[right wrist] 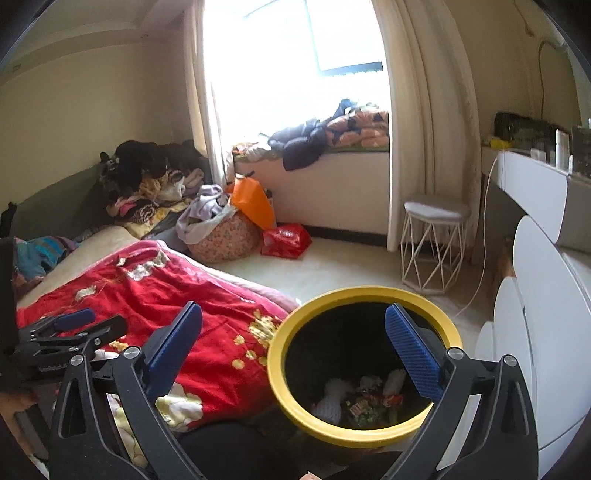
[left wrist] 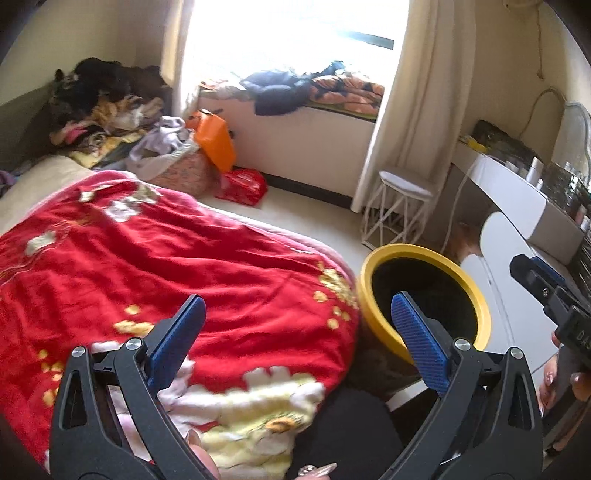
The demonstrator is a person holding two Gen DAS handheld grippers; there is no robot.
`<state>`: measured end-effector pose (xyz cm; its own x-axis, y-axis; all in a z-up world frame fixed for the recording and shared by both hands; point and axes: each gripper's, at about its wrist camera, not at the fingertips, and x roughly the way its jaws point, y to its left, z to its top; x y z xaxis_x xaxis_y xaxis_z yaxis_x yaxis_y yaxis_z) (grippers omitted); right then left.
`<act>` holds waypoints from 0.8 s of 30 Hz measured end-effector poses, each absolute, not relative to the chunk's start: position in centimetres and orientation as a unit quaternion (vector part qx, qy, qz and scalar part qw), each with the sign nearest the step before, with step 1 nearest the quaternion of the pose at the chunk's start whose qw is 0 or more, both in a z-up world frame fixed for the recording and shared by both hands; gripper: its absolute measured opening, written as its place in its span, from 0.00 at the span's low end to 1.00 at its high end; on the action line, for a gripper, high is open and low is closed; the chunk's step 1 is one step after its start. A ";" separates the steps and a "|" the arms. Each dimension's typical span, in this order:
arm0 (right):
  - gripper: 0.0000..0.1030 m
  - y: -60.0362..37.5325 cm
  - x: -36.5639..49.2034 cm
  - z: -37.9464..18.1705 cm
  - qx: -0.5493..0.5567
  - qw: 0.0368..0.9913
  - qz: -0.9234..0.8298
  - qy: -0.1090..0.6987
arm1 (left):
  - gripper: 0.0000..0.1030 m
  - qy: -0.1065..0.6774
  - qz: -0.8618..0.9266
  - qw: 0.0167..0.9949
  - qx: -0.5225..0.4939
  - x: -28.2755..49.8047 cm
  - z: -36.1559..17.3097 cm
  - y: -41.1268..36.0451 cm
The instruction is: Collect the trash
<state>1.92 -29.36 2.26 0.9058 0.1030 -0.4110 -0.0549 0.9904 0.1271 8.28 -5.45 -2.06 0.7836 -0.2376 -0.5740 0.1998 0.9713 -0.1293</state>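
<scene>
I see the bin [right wrist: 364,369], black inside with a yellow rim, upright on the floor just beside the bed; trash [right wrist: 364,398], white wads and coloured wrappers, lies at its bottom.

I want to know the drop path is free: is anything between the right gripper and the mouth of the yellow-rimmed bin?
Nothing visible is. The right gripper is open and empty, looking straight into the yellow-rimmed bin, whose mouth is uncovered, with trash at the bottom. The red blanket lies beside the rim, not over it.

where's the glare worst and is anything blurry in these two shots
Left wrist view: the window is blown out white, and the red blanket is motion-smeared. Right wrist view: same window glare, yet the trash in the yellow bin is readable; fisheye bends both frames' edges.
</scene>
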 end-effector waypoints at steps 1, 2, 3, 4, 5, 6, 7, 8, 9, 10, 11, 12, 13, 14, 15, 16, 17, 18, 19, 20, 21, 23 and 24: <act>0.94 -29.0 1.5 2.3 0.051 0.977 0.040 0.204 | 0.90 0.306 -0.112 0.945 -0.029 7.8 -2.0 -5.0; 0.94 -28.5 1.2 2.4 0.047 0.979 0.040 0.194 | 0.90 0.303 -0.110 0.946 -0.027 7.5 -2.0 -4.6; 0.94 -28.1 0.7 2.5 0.039 0.982 0.039 0.182 | 0.90 0.296 -0.102 0.949 -0.026 6.9 -1.9 -4.1; 0.94 -27.6 0.3 2.5 0.030 0.984 0.036 0.170 | 0.90 0.291 -0.096 0.952 -0.026 6.5 -1.9 -3.7; 0.94 -27.2 -0.2 2.5 0.023 0.987 0.030 0.155 | 0.90 0.281 -0.087 0.955 -0.029 5.9 -1.7 -3.2; 0.94 -27.0 -0.7 2.5 0.022 0.989 0.028 0.144 | 0.90 0.275 -0.080 0.958 -0.030 5.4 -1.7 -3.0; 0.94 -26.8 -1.2 2.4 0.024 0.990 0.027 0.137 | 0.90 0.270 -0.071 0.960 -0.030 4.8 -1.6 -2.6; 0.94 -26.7 -1.5 2.3 0.027 0.991 0.024 0.131 | 0.90 0.265 -0.067 0.962 -0.029 4.4 -1.6 -2.4; 0.94 -26.5 -2.1 2.1 0.031 0.992 0.021 0.120 | 0.90 0.255 -0.059 0.965 -0.029 3.9 -1.5 -2.1; 0.94 -26.4 -2.4 2.0 0.031 0.993 0.019 0.115 | 0.90 0.248 -0.053 0.967 -0.030 3.4 -1.4 -1.9; 0.94 -26.3 -2.6 1.9 0.029 0.993 0.015 0.109 | 0.90 0.241 -0.050 0.969 -0.030 2.9 -1.3 -1.7; 0.94 -26.2 -3.0 1.9 0.028 0.995 0.013 0.100 | 0.90 0.235 -0.047 0.970 -0.029 2.6 -1.2 -1.5; 0.94 -26.1 -3.3 1.8 0.027 0.995 0.010 0.090 | 0.90 0.227 -0.045 0.972 -0.028 2.2 -1.2 -1.4; 0.94 -26.0 -3.6 1.8 0.025 0.996 0.008 0.083 | 0.90 0.222 -0.046 0.974 -0.027 1.8 -1.2 -1.3; 0.94 -25.8 -3.9 1.8 0.022 0.997 0.007 0.074 | 0.90 0.215 -0.047 0.975 -0.026 1.4 -1.2 -1.2; 0.94 -25.6 -4.1 1.7 0.020 0.998 0.007 0.064 | 0.90 0.211 -0.048 0.976 -0.026 1.1 -1.3 -1.2; 0.94 -25.6 -4.3 1.5 0.018 0.998 0.007 0.059 | 0.90 0.210 -0.049 0.976 -0.026 0.9 -1.3 -1.1; 0.94 -25.6 -4.4 1.4 0.017 0.998 0.008 0.058 | 0.90 0.208 -0.052 0.976 -0.025 0.7 -1.4 -1.1; 0.94 -25.7 -4.4 1.2 0.018 0.998 0.011 0.057 | 0.90 0.205 -0.053 0.977 -0.022 0.6 -1.4 -1.1; 0.94 -25.6 -4.4 1.1 0.018 0.998 0.011 0.058 | 0.90 0.200 -0.053 0.978 -0.019 0.5 -1.4 -1.1; 0.94 -25.5 -4.4 0.9 0.018 0.998 0.010 0.059 | 0.90 0.199 -0.052 0.978 -0.018 0.5 -1.4 -1.2; 0.94 -25.6 -4.3 0.7 0.019 0.998 0.011 0.060 | 0.90 0.201 -0.056 0.978 -0.021 0.5 -1.4 -1.2; 0.94 -25.4 -4.4 0.6 0.017 0.998 0.010 0.061 | 0.90 0.200 -0.056 0.978 -0.019 0.5 -1.4 -1.3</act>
<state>-4.37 -25.45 0.62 0.9923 0.0211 -0.1222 -0.0169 0.9992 0.0358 0.48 -1.30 -1.43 0.9139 -0.1180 -0.3883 0.1026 0.9929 -0.0602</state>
